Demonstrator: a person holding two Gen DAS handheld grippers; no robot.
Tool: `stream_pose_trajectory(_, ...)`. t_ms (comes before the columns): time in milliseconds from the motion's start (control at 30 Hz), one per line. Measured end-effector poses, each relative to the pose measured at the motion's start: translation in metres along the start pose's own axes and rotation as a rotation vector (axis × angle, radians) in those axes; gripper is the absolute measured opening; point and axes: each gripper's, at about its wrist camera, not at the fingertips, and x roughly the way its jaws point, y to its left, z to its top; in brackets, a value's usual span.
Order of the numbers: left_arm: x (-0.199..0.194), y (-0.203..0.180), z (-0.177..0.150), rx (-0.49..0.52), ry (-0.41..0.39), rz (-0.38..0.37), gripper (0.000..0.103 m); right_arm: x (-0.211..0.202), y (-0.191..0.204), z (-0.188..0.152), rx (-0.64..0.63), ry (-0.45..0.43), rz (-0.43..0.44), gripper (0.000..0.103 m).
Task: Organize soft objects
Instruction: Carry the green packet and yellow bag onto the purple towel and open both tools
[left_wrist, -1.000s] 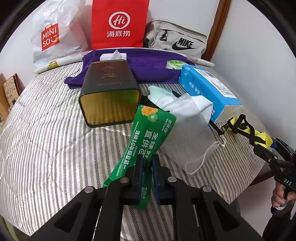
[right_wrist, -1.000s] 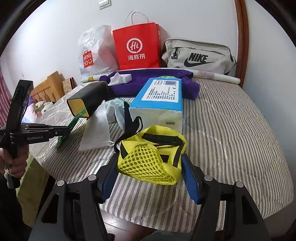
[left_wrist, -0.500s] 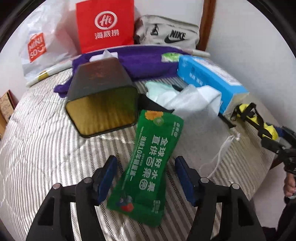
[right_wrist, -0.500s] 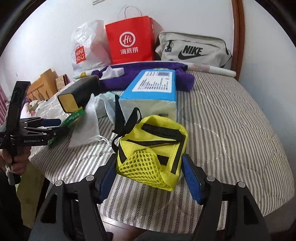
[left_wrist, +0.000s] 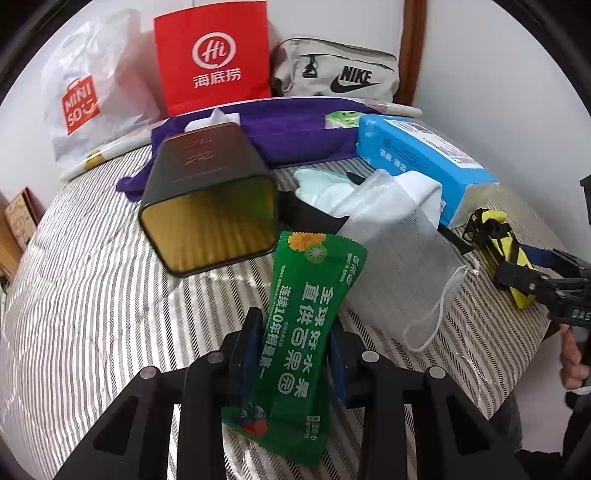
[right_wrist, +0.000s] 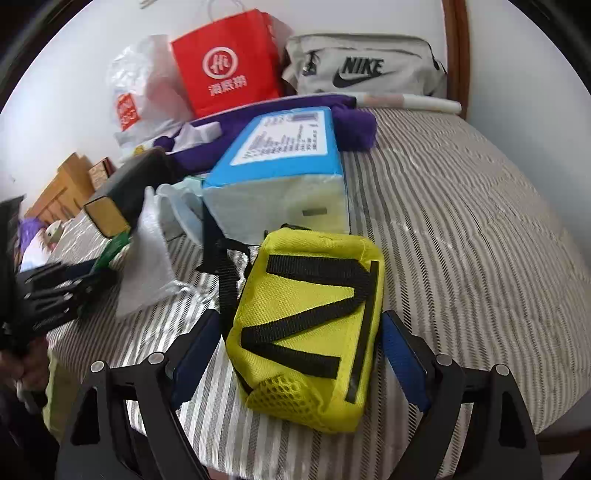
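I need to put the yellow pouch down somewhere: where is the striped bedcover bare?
Bare striped bedcover lies right of the blue tissue pack and yellow mesh pouch, and left of the black tin. Between tin and tissue pack it is crowded.

We see a surface (right_wrist: 461, 206) covered in a grey-and-white striped herringbone fabric, running back to a plain white wall (left_wrist: 480, 55). A brown wooden post or frame (left_wrist: 412, 48) stands upright against that wall at the far right corner. In the right wrist view, light wooden furniture (right_wrist: 62, 184) sits beyond the surface's left edge, with a small brown box (right_wrist: 99, 171) just beside it. The light is soft and even, leaving pale glints on the fabric near the far end.
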Motion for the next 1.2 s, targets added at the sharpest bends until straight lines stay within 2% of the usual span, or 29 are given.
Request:
stream_pose_trajectory(100, -0.003, 0.005, -0.002, -0.021, -0.005, -0.005, 0.031, 0.001, 0.005, -0.001, -0.022, -0.013, -0.023, 0.082)
stream_pose_trajectory(167, -0.005, 0.010, -0.003, -0.045, -0.006, -0.013, 0.031, -0.002, 0.008, -0.002, -0.045, -0.017, -0.017, 0.070)
stream_pose_trajectory(367, -0.016, 0.021, -0.005, -0.102, -0.025, -0.028, 0.031, -0.019, 0.013, -0.002, -0.080, -0.038, 0.025, 0.062)
stream_pose_trajectory(633, -0.036, 0.025, -0.002, -0.127, -0.051, -0.027, 0.031, -0.056, 0.021, 0.000, -0.109, -0.108, 0.070, 0.061)
stream_pose_trajectory(933, -0.055, 0.033, 0.006, -0.163, -0.069, -0.028, 0.031, -0.079, 0.027, 0.011, -0.118, -0.141, 0.083, 0.060)
stream_pose_trajectory(1200, -0.075, 0.042, 0.027, -0.204, -0.118, -0.030, 0.031, -0.099, 0.034, 0.037, -0.147, -0.183, 0.080, 0.060)
